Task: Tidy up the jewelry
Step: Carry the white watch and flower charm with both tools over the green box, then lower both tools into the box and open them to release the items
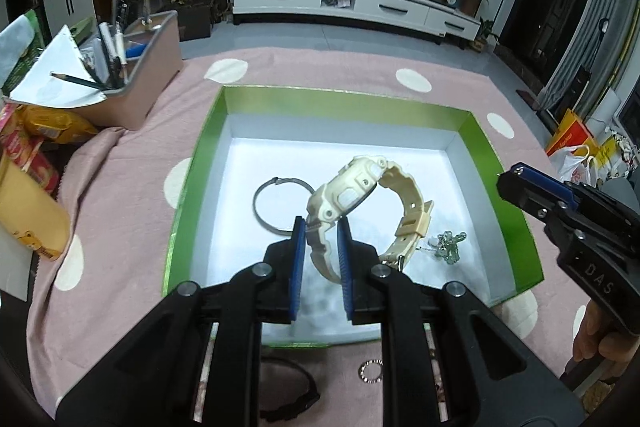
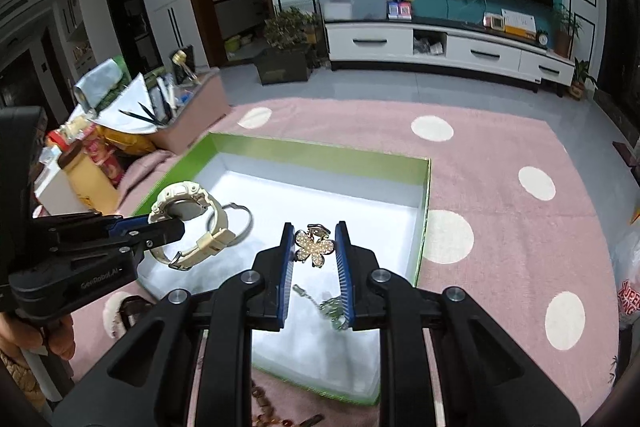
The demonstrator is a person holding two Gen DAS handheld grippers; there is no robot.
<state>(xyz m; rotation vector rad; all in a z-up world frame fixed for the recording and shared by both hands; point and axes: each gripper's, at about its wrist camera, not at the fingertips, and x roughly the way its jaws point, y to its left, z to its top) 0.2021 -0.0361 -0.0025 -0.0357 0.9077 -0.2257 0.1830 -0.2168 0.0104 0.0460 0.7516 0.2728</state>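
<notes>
Left fingers (image 1: 322, 227) around watch (image 1: 352, 195)

A cream watch (image 1: 352, 203) and dark grey bangle (image 1: 276, 205) sit in a green-walled, white-floored box (image 1: 504, 195) on a pink cloth (image 2: 500, 187) with pale dots; a gold, pearl-studded flower clip (image 2: 314, 247).

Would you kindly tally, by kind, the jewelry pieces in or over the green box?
Watch: 1, in the left gripper
Bangle: 1
Flower clip: 1, in the right gripper
Green bead chain: 1
Total: 4, all within the box
</notes>
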